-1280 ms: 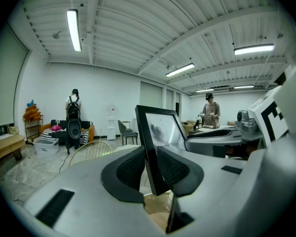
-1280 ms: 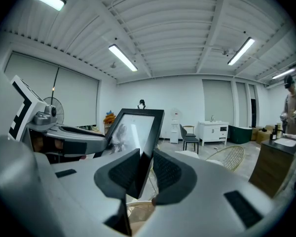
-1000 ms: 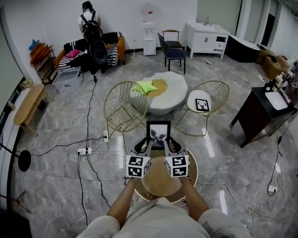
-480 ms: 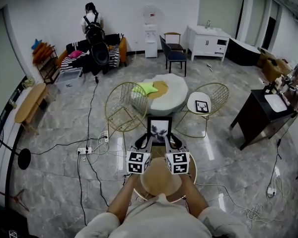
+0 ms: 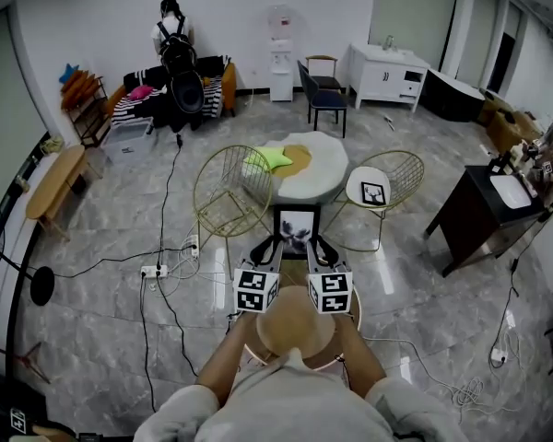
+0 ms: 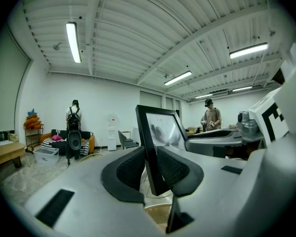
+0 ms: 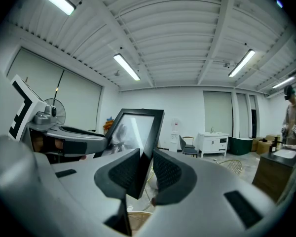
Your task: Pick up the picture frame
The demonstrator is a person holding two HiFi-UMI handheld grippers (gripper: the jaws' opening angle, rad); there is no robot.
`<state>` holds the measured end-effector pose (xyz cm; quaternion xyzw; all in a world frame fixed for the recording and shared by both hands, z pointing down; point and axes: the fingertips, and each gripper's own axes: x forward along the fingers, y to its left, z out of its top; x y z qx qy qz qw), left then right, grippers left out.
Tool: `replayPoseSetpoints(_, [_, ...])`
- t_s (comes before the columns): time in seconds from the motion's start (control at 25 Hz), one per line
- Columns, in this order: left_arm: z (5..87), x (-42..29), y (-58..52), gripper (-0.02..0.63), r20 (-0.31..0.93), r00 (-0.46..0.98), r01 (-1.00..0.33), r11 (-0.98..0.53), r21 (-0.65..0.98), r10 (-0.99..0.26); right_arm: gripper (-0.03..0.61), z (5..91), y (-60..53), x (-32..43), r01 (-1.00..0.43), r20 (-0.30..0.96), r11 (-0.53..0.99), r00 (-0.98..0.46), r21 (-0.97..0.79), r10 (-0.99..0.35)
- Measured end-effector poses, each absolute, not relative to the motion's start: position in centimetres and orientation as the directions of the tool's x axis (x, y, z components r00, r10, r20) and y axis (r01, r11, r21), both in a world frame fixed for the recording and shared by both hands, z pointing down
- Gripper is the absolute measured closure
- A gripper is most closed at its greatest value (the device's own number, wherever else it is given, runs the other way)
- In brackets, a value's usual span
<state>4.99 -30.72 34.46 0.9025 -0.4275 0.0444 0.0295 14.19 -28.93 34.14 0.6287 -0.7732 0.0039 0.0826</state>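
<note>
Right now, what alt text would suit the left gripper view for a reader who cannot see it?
The left gripper has its jaws shut on the edge of a black picture frame. The right gripper meets the frame from the right; a white-walled room lies behind.

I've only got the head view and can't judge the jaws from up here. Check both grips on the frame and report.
Observer: In the left gripper view, the left gripper has a pad pressed on each face of the frame, clamping its black border.
Operator: Now the other one.
Observer: In the right gripper view, the right gripper is shut on the opposite border in the same way, with the border squeezed between its pads.
Operator: Tell me what's under the frame.
Observer: In the left gripper view, the frame's lower corner ends just below the pads and nothing touches it. The wooden table shows beneath it, apart from it.
</note>
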Motion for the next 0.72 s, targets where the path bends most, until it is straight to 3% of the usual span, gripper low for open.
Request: replayPoseSetpoints(0.72, [34.21, 5.49, -31.17, 0.535, 0.112, 0.625, -0.778, -0.629, 0.008, -0.772, 0.494, 33.93, -29.46, 14.68, -0.972, 0.135, 0.213, -0.199, 0.101, -0.971])
